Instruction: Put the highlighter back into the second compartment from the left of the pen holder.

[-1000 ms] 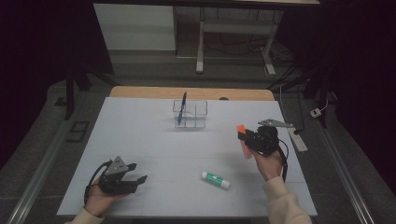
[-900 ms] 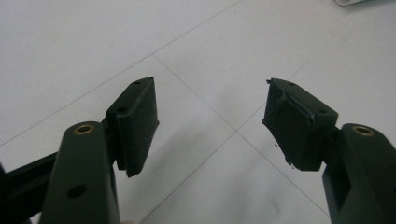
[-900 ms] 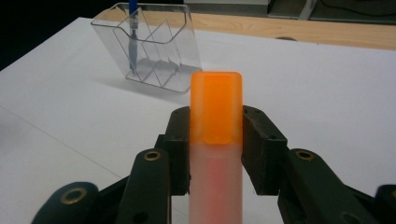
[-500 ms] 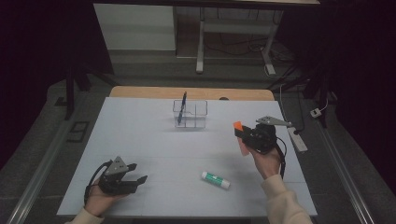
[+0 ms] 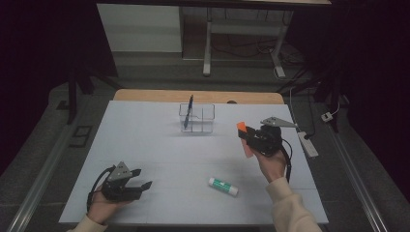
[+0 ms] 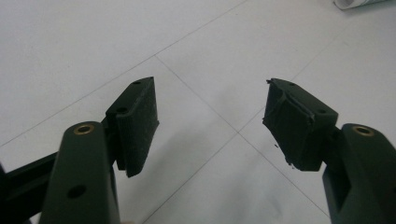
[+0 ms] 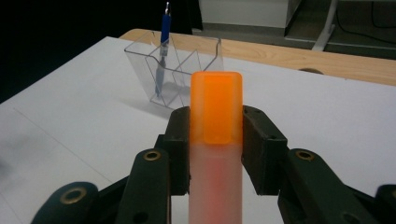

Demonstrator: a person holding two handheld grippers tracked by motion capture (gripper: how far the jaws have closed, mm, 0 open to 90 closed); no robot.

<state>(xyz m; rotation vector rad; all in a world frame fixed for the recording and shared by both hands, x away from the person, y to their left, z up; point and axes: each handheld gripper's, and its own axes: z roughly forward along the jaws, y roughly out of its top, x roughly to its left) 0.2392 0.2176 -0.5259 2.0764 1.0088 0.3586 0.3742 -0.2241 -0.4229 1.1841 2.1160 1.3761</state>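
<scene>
My right fingers point(image 7: 215, 140) clench an orange-capped highlighter point(image 7: 215, 116); its frosted lower body blurs and runs out of frame, with no readable writing. Beyond its cap stands the clear organizer point(image 7: 180, 70) holding a blue pen point(image 7: 163, 28). My left fingers point(image 6: 210, 123) hang released above the white surface point(image 6: 70, 46).

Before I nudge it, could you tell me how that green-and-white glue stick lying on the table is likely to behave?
The glue stick lies on its side and looks round, so a sideways push would probably roll it. It seems small and rigid, likely light. Its smooth-looking body may slip on the white table unless the jaws close squarely across it.
</scene>
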